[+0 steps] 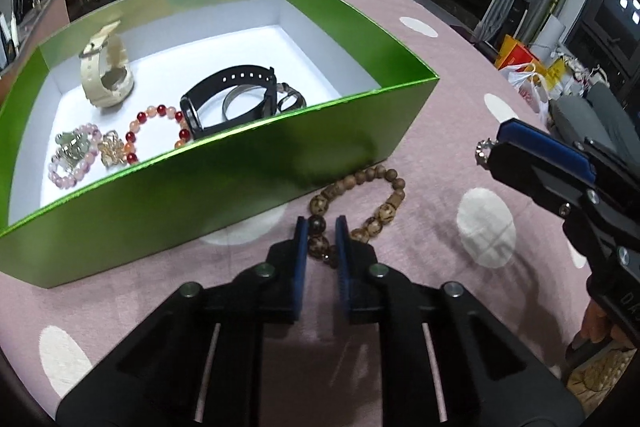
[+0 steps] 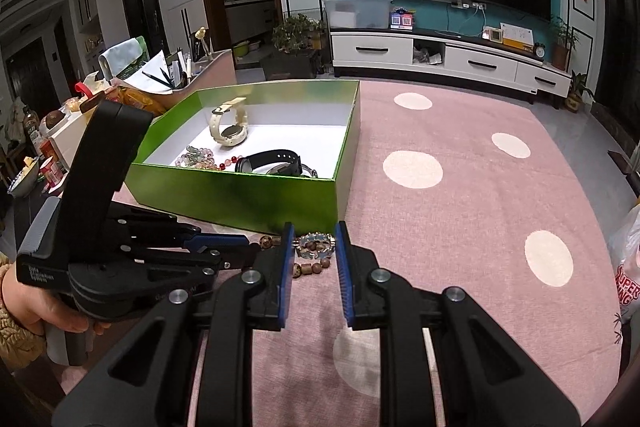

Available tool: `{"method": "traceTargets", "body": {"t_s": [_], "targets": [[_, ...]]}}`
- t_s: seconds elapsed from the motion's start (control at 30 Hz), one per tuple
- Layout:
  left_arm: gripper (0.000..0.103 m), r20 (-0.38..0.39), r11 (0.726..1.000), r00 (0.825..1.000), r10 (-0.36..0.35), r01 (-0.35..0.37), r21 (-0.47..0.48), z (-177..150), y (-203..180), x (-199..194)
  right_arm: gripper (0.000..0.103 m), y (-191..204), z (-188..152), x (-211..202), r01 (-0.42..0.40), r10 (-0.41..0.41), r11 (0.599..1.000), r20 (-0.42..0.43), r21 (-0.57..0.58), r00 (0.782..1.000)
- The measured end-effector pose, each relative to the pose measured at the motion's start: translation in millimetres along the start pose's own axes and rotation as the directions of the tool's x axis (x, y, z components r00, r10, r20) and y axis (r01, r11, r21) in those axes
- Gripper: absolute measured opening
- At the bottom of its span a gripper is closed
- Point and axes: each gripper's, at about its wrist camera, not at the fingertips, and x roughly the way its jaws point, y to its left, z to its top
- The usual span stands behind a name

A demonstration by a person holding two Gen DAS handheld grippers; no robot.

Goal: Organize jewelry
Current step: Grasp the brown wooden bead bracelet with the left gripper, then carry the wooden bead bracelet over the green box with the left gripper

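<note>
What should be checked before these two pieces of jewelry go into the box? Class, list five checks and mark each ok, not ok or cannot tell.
1. Left tongs shut on the wooden bracelet: ok, beads sit between the pads.
2. Right tongs shut on the sparkly ring: ok.
3. Box open on top: ok, no lid on it.
4. Bare floor left in the box: ok, the far right corner is white and free.
5. Bracelet lifted off the cloth: not ok, its loop lies on the cloth beside the box wall.
</note>
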Motion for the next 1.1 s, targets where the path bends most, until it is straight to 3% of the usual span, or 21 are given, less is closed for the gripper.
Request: {"method": "traceTargets", "body": {"t_s": [0.03,0.47,1.1], "targets": [[0.01,-0.001,1.0,1.0,-0.001,0.001,-0.006,0.2,1.5,-0.7,0.02,0.1,0.0,-0.1,0.0,0.0,1.0,0.0,0.001,1.0],[0.01,0.054,1.0,0.998,-0.028,0.028,0.002,-1.2,9.4,-30.5,0.02,-0.9,2.6,-6.9,-0.001,0.001,1.0,0.02,0.007,1.0],[0.01,0.192,0.999,0.981,0.012,-0.02,0.042,5.8,5.9,-111.9,0.02,25.0,21.2,-34.8,-0.023,0.026,0.999,0.085,-0.03,0.996]]}}
